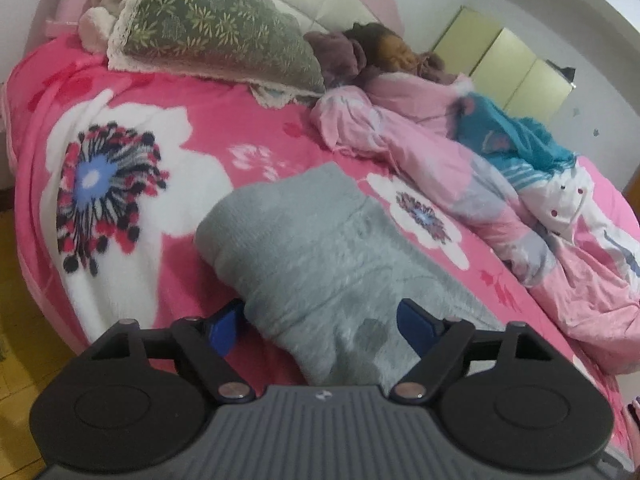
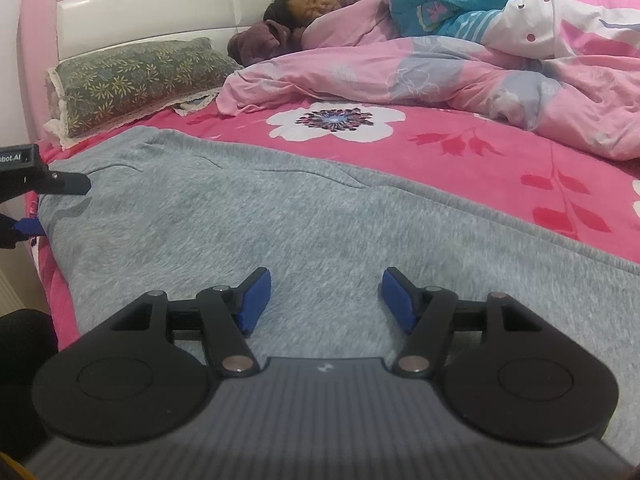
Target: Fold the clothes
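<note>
Straddling the near end of the grey garment (image 1: pixel 320 256), your left gripper (image 1: pixel 320 320) has its blue pads apart, one at nine o'clock of the bunched cloth and one at three o'clock, with the fabric between them; whether they press it you cannot tell. Your right gripper (image 2: pixel 325 296) hangs over the same grey cloth with jaws apart, nothing clamped. The garment lies on the pink flowered blanket (image 1: pixel 168 92), a person (image 2: pixel 304 4) sleeping at twelve o'clock.

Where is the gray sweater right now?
The gray sweater lies spread on the pink flowered blanket at the near edge of the bed, right under both grippers, with the green pillow beyond it.
</note>
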`<state>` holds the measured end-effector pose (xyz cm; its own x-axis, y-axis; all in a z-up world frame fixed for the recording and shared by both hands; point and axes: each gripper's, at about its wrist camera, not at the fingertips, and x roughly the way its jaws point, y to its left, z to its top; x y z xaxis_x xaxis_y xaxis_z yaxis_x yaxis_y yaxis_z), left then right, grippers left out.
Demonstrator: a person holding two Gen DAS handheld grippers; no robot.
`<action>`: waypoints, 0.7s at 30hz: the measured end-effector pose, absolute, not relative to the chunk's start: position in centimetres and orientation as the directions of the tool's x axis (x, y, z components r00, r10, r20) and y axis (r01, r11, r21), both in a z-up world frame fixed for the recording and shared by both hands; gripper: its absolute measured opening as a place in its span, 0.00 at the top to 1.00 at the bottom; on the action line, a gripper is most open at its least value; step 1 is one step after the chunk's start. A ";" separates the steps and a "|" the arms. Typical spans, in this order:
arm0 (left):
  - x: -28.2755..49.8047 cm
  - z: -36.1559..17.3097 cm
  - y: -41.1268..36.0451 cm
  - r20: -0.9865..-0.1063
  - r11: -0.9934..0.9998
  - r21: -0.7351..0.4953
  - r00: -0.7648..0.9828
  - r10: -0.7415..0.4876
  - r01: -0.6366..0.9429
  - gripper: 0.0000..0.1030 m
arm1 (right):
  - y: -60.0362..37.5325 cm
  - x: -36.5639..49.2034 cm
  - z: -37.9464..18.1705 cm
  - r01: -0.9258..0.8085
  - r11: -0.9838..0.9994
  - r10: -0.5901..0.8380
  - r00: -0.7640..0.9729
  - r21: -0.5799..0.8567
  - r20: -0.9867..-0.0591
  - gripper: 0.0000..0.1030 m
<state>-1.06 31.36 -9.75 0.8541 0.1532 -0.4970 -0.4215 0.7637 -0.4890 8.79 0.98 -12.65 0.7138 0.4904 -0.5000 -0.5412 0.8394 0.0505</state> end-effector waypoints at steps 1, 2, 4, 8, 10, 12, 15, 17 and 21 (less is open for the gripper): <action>-1.0 -9.7 31.4 -0.493 0.762 -0.492 0.856 0.156 -0.422 0.22 | 1.0 8.8 -12.7 -0.542 0.839 0.492 0.714 0.052 -0.498 0.39; -0.9 -9.8 31.6 -0.492 0.758 -0.498 0.857 0.155 -0.422 0.22 | 1.0 8.8 -12.7 -0.543 0.838 0.494 0.714 0.053 -0.497 0.38; -0.6 -10.0 32.0 -0.496 0.743 -0.514 0.855 0.151 -0.429 0.25 | 1.0 8.8 -12.7 -0.544 0.837 0.496 0.713 0.055 -0.495 0.38; -0.2 -10.0 32.5 -0.501 0.726 -0.519 0.849 0.169 -0.451 0.36 | 1.0 8.7 -12.8 -0.545 0.837 0.499 0.714 0.058 -0.492 0.37; 0.0 -9.7 32.3 -0.507 0.740 -0.485 0.839 0.196 -0.466 0.45 | 1.0 8.7 -12.8 -0.545 0.836 0.500 0.714 0.060 -0.490 0.37; 0.1 -9.1 31.7 -0.501 0.764 -0.439 0.835 0.228 -0.472 0.51 | 0.9 8.7 -12.8 -0.545 0.836 0.502 0.714 0.062 -0.488 0.37; -0.1 -7.6 30.0 -0.461 0.809 -0.356 0.841 0.283 -0.467 0.60 | 0.8 8.7 -12.9 -0.546 0.835 0.504 0.714 0.065 -0.486 0.37; 0.0 -6.4 28.5 -0.425 0.835 -0.306 0.851 0.310 -0.457 0.62 | 0.7 8.7 -12.9 -0.547 0.834 0.508 0.713 0.070 -0.484 0.37; 0.3 -3.0 24.6 -0.316 0.895 -0.222 0.897 0.309 -0.386 0.65 | 0.3 9.0 -12.8 -0.554 0.825 0.532 0.697 0.112 -0.480 0.35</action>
<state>0.34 24.62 -3.03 0.8971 0.3086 -0.3161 -0.3861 0.8954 -0.2216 8.95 0.27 -12.84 0.6970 0.5324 -0.4803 -0.5535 0.8253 0.1117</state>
